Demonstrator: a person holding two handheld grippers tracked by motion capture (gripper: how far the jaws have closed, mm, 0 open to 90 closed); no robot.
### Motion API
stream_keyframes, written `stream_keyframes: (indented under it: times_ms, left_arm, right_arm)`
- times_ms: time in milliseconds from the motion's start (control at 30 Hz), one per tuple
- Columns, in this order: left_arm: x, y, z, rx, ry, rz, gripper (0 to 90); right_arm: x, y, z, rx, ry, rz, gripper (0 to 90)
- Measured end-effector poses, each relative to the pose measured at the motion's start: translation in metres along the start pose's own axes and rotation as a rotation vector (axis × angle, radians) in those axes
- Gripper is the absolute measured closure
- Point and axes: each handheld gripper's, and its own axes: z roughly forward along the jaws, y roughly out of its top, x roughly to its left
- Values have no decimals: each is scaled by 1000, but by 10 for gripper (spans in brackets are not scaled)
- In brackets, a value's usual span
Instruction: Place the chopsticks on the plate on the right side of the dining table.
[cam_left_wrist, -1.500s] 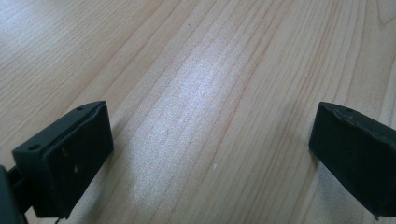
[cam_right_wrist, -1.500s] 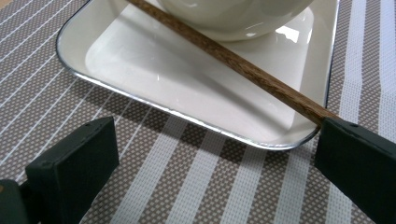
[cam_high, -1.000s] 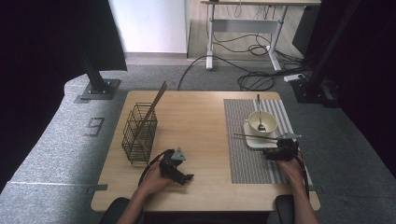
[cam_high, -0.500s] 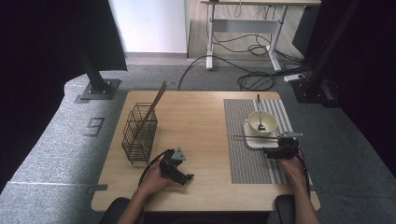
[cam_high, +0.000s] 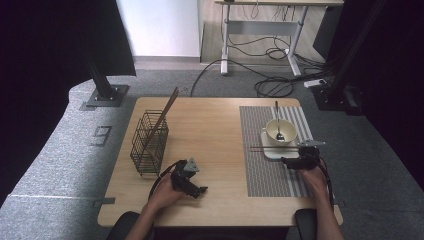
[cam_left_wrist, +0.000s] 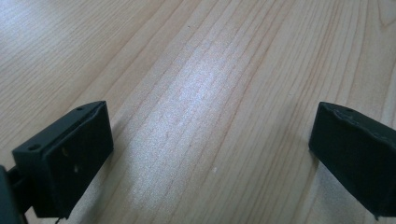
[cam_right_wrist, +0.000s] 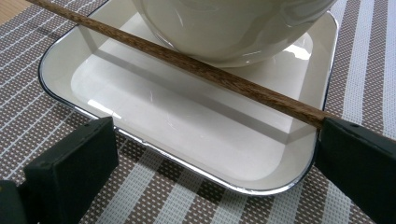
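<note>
- Nearest the table (cam_high: 220, 125) edge, left gripper (cam_high: 191, 183) resting low over bare wood, held in the left hand (cam_high: 167, 192); in the left gripper view (cam_left_wrist: 210, 154), jaws spread wide with nothing but tabletop between them.
- Further right, right gripper (cam_high: 300, 161) on the striped placemat (cam_high: 260, 165), just short of the white square dish (cam_high: 272, 151), gripped by the right hand (cam_high: 316, 179).
- In the right gripper view (cam_right_wrist: 215, 154), jaws standing wide apart, closed on nothing; one jaw touching or just under the near end of a wooden chopstick (cam_right_wrist: 187, 65), too close to tell which.
- That chopstick (cam_high: 270, 146) lying across the dish rim (cam_right_wrist: 60, 88), bridging it, passing just in front of the cream bowl (cam_right_wrist: 229, 28) seated in the dish.
- Inside the bowl (cam_high: 281, 131), a spoon (cam_high: 278, 122) leaning with its handle pointing away.
- Further back on the left, a wire basket (cam_high: 150, 142) standing upright, with a second chopstick (cam_high: 162, 117) propped in it, slanting out above the rim.
- Progress, as a judgement: one chopstick already stowed in the basket, the other not yet gripped; left to do: closing on the stick at the dish, lifting it clear of the bowl and carrying it across to the basket.
</note>
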Motion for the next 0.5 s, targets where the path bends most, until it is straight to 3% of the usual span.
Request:
stream_keyframes:
  times_ms: [500]
  left_arm:
    - [0,0,0,0,0,0,0]
  right_arm:
    - [-1,0,-1,-4,10,2,0]
